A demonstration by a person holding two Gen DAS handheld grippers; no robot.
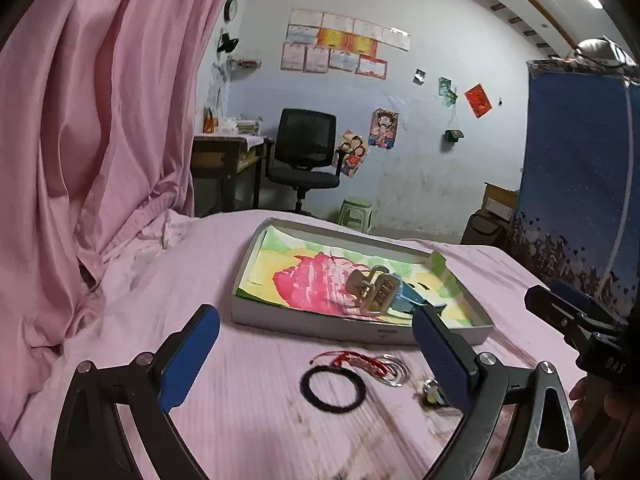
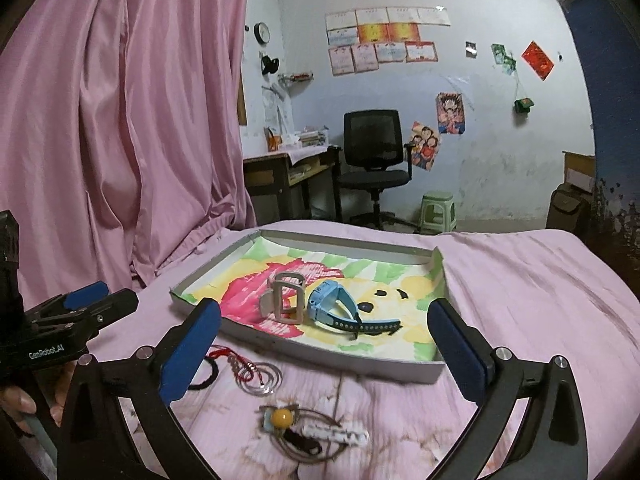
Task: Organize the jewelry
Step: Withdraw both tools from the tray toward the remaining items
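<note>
While both grippers hovered over the bed, the scene read as follows, left to right:

pink curtain (image 2: 120,120): hung at far left, folds reaching the bed.
left gripper (image 1: 316,344): jaws wide apart, blue pads, nothing between them; hovered above the sheet near the loose pieces. Its blue-tipped nose also showed at the left edge of the right wrist view (image 2: 86,300).
pink bedsheet (image 1: 160,280): covered the bed, carried the tray and loose jewelry.
black hair tie (image 1: 333,389): flat on the sheet, in front of the tray, just beside the red cord.
red cord charm (image 2: 236,362): on the sheet, touching the wire hoops.
silver wire hoops (image 2: 264,378): thin rings overlapping, in front of the tray's near wall.
yellow bead piece (image 2: 282,416): on the sheet nearer the camera, lying on a brown cord loop; white barrette (image 2: 340,436) just right of it, blurred.
tray (image 2: 320,354): shallow grey box, lined with a coloured drawing.
beige hair claw (image 2: 288,300): upright inside the tray, on the pink patch.
blue watch (image 2: 332,306): inside the tray, just right of the claw, strap trailing right.
right gripper (image 2: 324,338): jaws spread wide, holding nothing, above the loose pieces, facing the tray.
office chair (image 2: 374,148): background, by a desk.
</note>
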